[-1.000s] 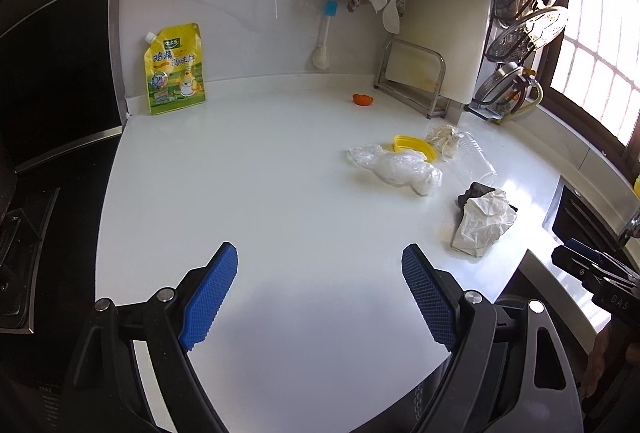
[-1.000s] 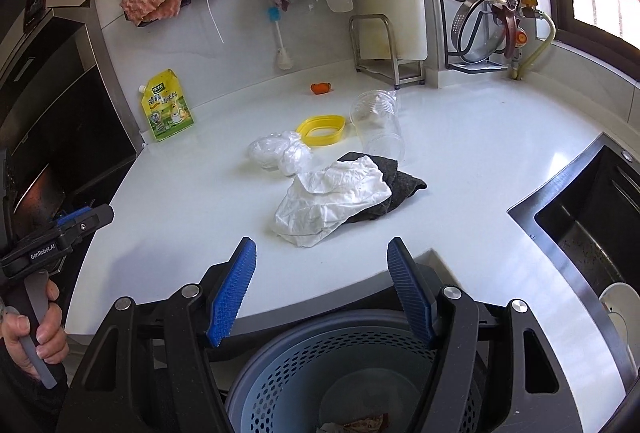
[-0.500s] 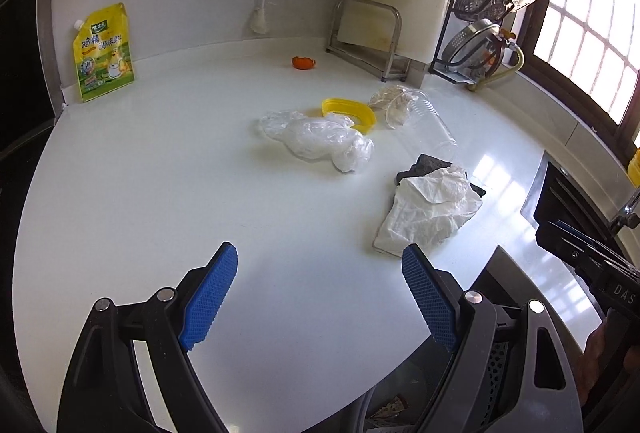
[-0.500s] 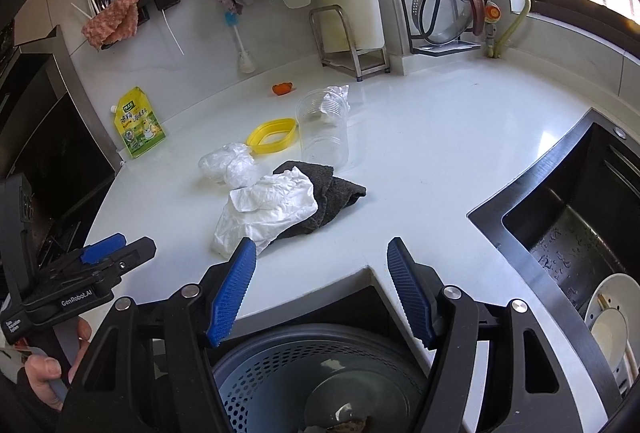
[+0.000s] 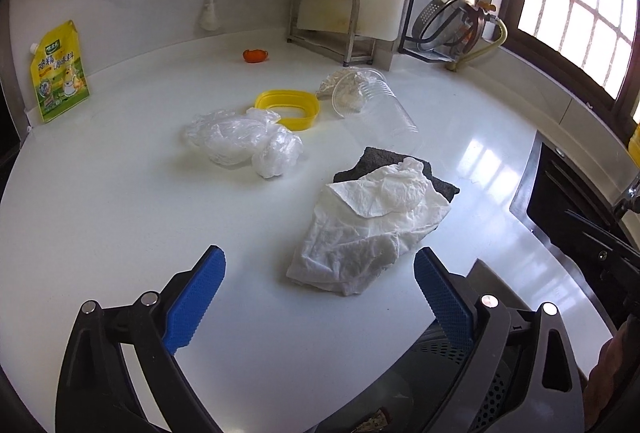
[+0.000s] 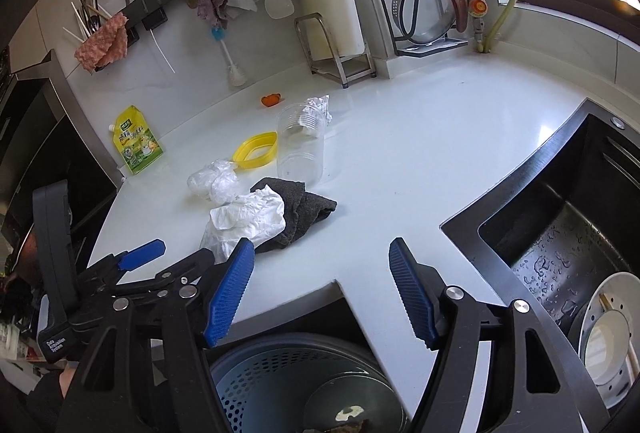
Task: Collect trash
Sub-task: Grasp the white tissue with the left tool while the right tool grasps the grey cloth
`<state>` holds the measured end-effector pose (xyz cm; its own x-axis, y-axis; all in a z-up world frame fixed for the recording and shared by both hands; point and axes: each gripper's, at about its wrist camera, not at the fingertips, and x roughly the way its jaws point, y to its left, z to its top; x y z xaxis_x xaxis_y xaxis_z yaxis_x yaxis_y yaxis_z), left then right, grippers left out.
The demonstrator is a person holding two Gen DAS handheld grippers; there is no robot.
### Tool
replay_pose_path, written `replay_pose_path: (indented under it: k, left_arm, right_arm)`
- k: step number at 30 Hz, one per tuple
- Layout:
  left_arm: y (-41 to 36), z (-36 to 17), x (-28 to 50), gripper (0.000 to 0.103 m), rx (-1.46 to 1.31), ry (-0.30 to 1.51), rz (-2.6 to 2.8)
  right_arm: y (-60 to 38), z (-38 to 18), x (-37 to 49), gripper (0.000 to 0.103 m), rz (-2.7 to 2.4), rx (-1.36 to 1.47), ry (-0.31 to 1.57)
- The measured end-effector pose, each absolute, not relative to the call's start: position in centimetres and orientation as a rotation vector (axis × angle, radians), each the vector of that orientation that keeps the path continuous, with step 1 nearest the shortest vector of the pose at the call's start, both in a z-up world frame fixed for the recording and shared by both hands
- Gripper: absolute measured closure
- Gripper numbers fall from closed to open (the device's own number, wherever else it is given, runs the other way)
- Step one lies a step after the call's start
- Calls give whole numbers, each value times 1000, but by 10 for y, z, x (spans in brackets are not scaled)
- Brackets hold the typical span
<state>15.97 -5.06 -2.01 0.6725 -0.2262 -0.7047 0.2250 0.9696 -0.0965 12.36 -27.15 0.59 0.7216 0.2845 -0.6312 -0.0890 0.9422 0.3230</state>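
A crumpled white paper towel [image 5: 368, 229] [image 6: 248, 217] lies on the white counter, partly over a dark grey cloth [image 5: 400, 163] [image 6: 304, 205]. Beyond it lie a clear plastic bag wad [image 5: 244, 141] [image 6: 214, 181], a yellow ring lid [image 5: 290, 107] [image 6: 256, 149], a clear plastic jar on its side [image 5: 380, 109] [image 6: 300, 145] with crumpled paper at its mouth, and a small orange scrap [image 5: 255, 54] [image 6: 271, 99]. My left gripper [image 5: 320, 293] is open, just short of the paper towel. My right gripper [image 6: 322, 293] is open and empty over a blue perforated bin [image 6: 288, 385].
A yellow pouch [image 5: 58, 73] leans on the back wall. A dish rack with lids [image 5: 460, 13] and a cutting-board stand [image 5: 324, 17] stand at the back. A black sink [image 6: 560, 233] with a white plate lies at the right.
My left gripper has moved forward and right toward the paper towel, which now sits close between its fingers. My right gripper has swung right, with more of the sink showing.
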Motion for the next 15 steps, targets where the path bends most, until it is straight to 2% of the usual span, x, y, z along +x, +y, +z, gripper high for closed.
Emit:
replay_pose_path:
  k: [6,9,11,15]
  left_arm:
    - [-64,-39,173,12,8,838,-243]
    - [-66,-41,173,32,-1,845,-265]
    - [-66,-38,170,41,1,831,-278]
    - [-63,-37,168,73,-11,834,-298]
  right_arm:
    - [-280,-1,123,36,201,302,745]
    - [-282,-3,125,36,194,309,752]
    - [-282,-4,126,36,190,307,756]
    - [-277,-7,130,36,189,297,766]
